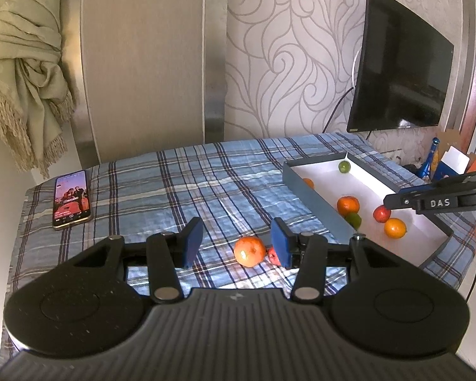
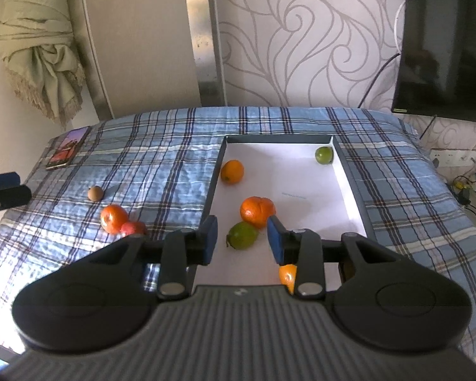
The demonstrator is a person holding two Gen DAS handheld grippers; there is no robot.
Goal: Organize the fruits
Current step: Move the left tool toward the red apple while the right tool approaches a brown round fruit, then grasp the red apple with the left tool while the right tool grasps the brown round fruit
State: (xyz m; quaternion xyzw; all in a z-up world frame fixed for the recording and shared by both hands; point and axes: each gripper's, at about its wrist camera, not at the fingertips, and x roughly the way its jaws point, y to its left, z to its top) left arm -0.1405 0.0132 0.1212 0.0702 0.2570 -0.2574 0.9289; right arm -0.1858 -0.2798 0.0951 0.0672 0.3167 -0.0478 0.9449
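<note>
Nearest the left wrist camera, the left gripper [image 1: 236, 243] is being held open and empty over the plaid cloth [image 1: 174, 190]. Its jaws are being lined up on a loose tangerine [image 1: 250, 250], with a small red fruit [image 1: 271, 255] touching that tangerine's side. Off to its right, the right gripper [image 2: 241, 238] is being held over the near end of the box [image 1: 320, 212], jaws apart with nothing between them (a second red fruit [image 1: 381, 213] is lying just under its tip).

The step in hand is judged to be the gathering of loose fruit into the box. The next move is calling for the left jaws to be lowered around the tangerine and closed without the red neighbour being knocked away.

Six fruits are being counted in the box: three orange fruits [image 1: 348, 204], two green limes [image 1: 353, 219] and the one red. Three are being counted on the cloth: the tangerine, the small red fruit and, farther off, one small brown fruit [image 2: 95, 193]. Farthest, one phone [image 1: 71, 198] is lying at the cloth's edge.
</note>
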